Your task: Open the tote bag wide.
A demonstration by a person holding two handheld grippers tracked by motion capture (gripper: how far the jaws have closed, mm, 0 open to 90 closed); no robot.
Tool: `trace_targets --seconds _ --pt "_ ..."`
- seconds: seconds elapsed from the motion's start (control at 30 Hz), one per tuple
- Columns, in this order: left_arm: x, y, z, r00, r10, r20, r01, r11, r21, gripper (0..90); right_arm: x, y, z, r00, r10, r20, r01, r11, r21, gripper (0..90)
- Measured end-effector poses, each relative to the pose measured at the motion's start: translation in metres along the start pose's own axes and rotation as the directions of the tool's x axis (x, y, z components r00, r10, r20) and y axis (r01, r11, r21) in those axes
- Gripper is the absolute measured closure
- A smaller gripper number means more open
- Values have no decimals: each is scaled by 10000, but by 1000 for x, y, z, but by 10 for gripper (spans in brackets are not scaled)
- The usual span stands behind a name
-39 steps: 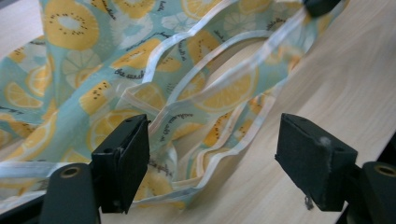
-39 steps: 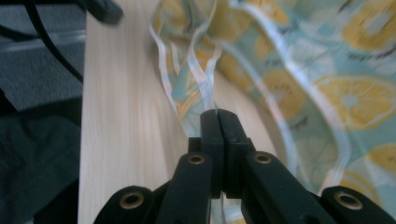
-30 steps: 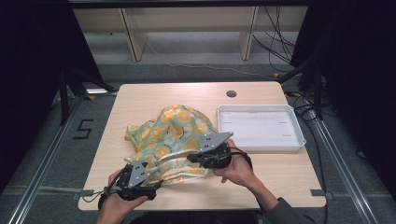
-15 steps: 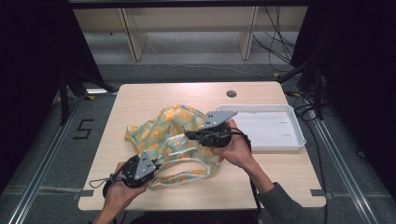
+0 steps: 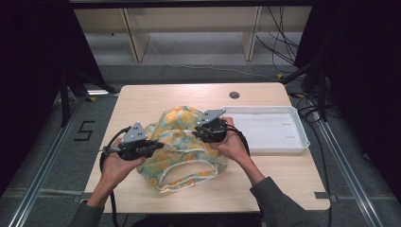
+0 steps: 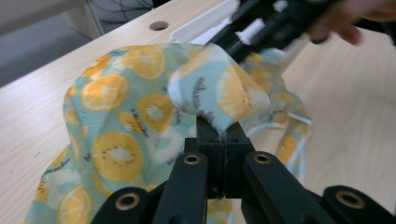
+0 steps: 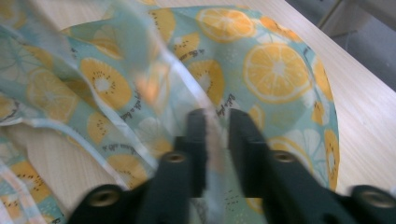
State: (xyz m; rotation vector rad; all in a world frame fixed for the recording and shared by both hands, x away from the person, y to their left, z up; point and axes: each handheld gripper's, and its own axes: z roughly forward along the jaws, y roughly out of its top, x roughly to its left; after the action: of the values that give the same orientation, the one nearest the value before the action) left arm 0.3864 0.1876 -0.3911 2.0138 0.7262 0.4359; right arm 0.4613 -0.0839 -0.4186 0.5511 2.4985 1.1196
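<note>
A cloth (image 5: 184, 142) printed with orange and kiwi slices on pale teal lies bunched in the middle of the table (image 5: 156, 99), its white strap looped toward the front edge. My left gripper (image 5: 158, 144) is at the cloth's left side. In the left gripper view its jaws (image 6: 219, 135) are shut on a raised fold of the cloth (image 6: 121, 116). My right gripper (image 5: 201, 132) is over the cloth's right part. Its jaws (image 7: 217, 116) have just been opening and stand apart, with a blurred edge of the cloth (image 7: 275, 65) between them.
A white tray (image 5: 269, 130) sits at the right of the table, just beyond the right hand. A small round hole (image 5: 234, 95) marks the table's far side. Bare wood lies left of and behind the cloth. Shelving and cables stand past the far edge.
The left gripper has risen from the front edge onto the cloth's left side and lifted a fold. The right gripper moved away from the person over the cloth, which is bunched tighter.
</note>
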Motion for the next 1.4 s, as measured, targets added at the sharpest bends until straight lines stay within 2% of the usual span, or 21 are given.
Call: trace_targets --seconds 0.1,0.17,0.27,0.37,0.47,0.5,0.53,0.67,0.73,0.77,0.83,0.87,0.9,0.93,1.0,1.03,1.07,1.1,1.23,1.27,1.4 --pt "17 3 7 9989 -436 -172 435 9990 -106 889 3 0 -9 9990 -30 454 23 9999 143 552" --pt "29 5 11 9961 -839 -259 833 9962 -256 888 6 -1 -20 9989 183 427 -185 9998 36 484" --pt "41 7 14 9938 -1041 -379 1033 9944 -220 888 15 -6 -38 10000 -36 69 36 10000 -42 440" --pt "50 9 15 9920 -1194 -406 1187 9928 -188 888 29 -18 -45 9975 -709 33 708 9970 310 422" --pt "56 13 13 9902 -1285 -544 1278 9917 -158 887 34 -33 -41 9930 -1142 293 1116 9906 790 395" --pt "60 14 11 9928 -1062 -553 1066 9943 45 887 33 -37 -38 9932 -1123 314 1093 9905 834 379" --pt "60 15 12 9898 -1315 -554 1307 9913 -169 887 32 -40 -33 9938 -1065 320 1033 9907 886 373" --pt "66 17 11 9891 -1344 -597 1342 9909 -81 886 34 -47 -16 9918 -1248 275 1205 9850 1235 339" --pt "66 16 12 9861 -1556 -574 1546 9877 -216 886 34 -49 -10 9903 -1352 317 1292 9809 1457 323" --pt "68 15 12 9860 -1556 -603 1550 9878 -145 886 32 -52 1 9837 -1738 473 1627 9700 1806 336" --pt "68 14 13 9844 -1632 -657 1624 9866 -176 886 32 -53 5 9842 -1689 534 1555 9684 1952 348" --pt "69 11 14 9838 -1668 -661 1658 9860 -193 885 29 -58 16 9815 -1835 544 1649 9551 2462 407" --pt "70 10 14 9843 -1667 -581 1665 9860 -90 884 28 -59 18 9798 -1909 603 1699 9522 2538 511" --pt "69 9 14 9847 -1616 -645 1613 9868 -99 883 27 -60 20 9731 -2254 485 2064 9454 2522 630" --pt "70 6 14 9876 -1442 -624 1456 9892 188 878 27 -58 18 9760 -2149 356 1999 9485 2458 787" --pt "69 4 15 9866 -1525 -579 1534 9881 113 873 27 -57 15 9803 -1945 355 1814 9562 2295 850" --pt "68 2 15 9860 -1556 -598 1569 9875 169 869 23 -54 12 9789 -2026 259 1929 9589 2082 880" --pt "68 0 15 9870 -1504 -567 1522 9880 272 862 23 -51 8 9880 -1524 267 1445 9708 1917 900" --pt "66 -11 12 9919 -1099 -639 1152 9895 872 785 10 -30 -10 9966 -776 -277 796 9937 792 900" --pt "65 -12 11 9898 -1249 -692 1307 9876 869 740 6 -21 -15 9977 -566 -375 579 9977 341 900" --pt "57 -13 -1 9929 -726 -941 860 9854 1468 451 -5 6 -26 9935 138 -1128 -199 9984 -531 900"
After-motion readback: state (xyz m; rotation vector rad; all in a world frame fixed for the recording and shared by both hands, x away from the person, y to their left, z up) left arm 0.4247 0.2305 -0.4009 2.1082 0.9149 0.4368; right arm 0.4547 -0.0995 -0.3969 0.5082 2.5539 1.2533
